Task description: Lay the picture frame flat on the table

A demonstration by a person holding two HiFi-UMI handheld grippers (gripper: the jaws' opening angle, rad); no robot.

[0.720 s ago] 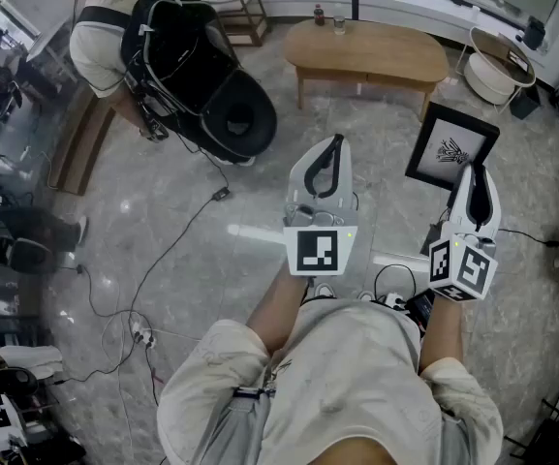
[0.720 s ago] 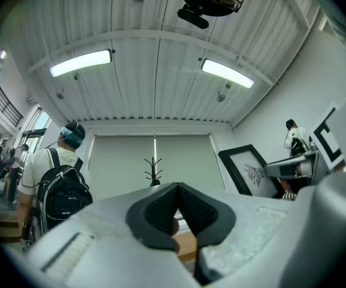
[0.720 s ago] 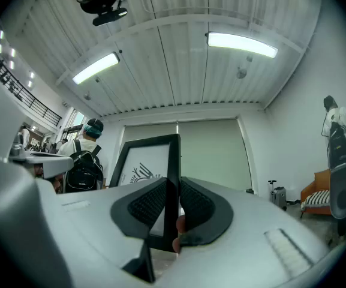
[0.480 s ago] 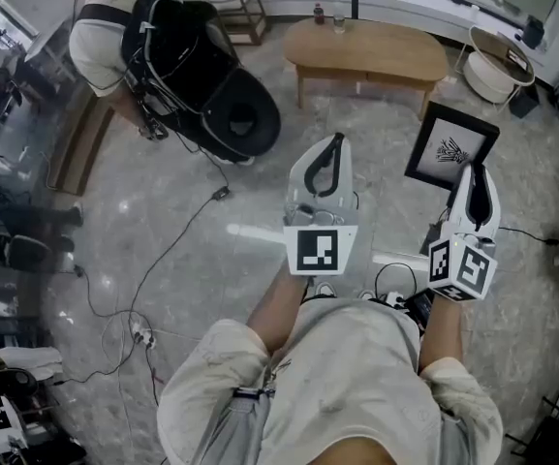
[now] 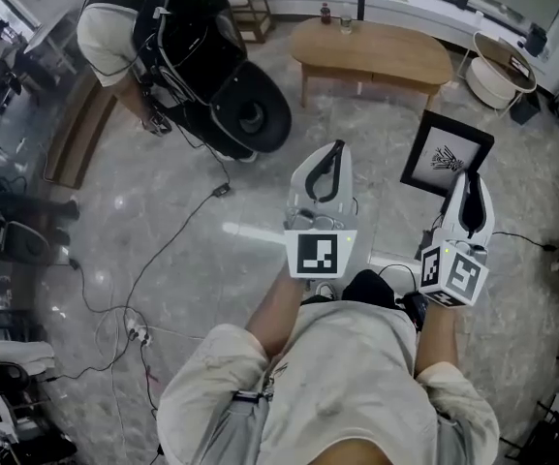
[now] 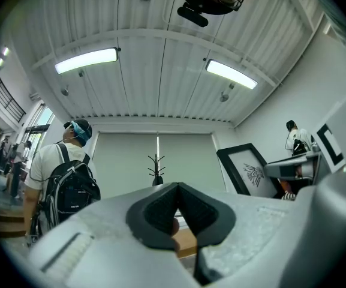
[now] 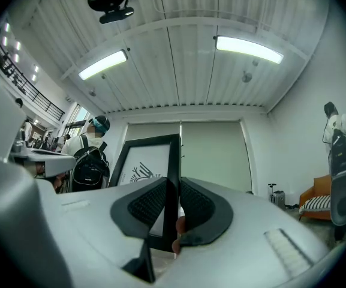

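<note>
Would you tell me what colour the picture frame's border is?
The rectangular picture frame has a black border, clearest in the head view.

Two ceiling strip lights (image 6: 87, 60) are flooding the room with even, cool-white light and are burning out slightly in both gripper views. Fisheye lenses are bending straight lines there and darkening the corners to black. In the head view, the polished floor (image 5: 163, 192) is throwing back a bright streak of glare (image 5: 255, 232), and shadows are falling soft. The picture frame (image 7: 144, 161) is showing sharp, while the head view's left edge is smearing into blur.
</note>
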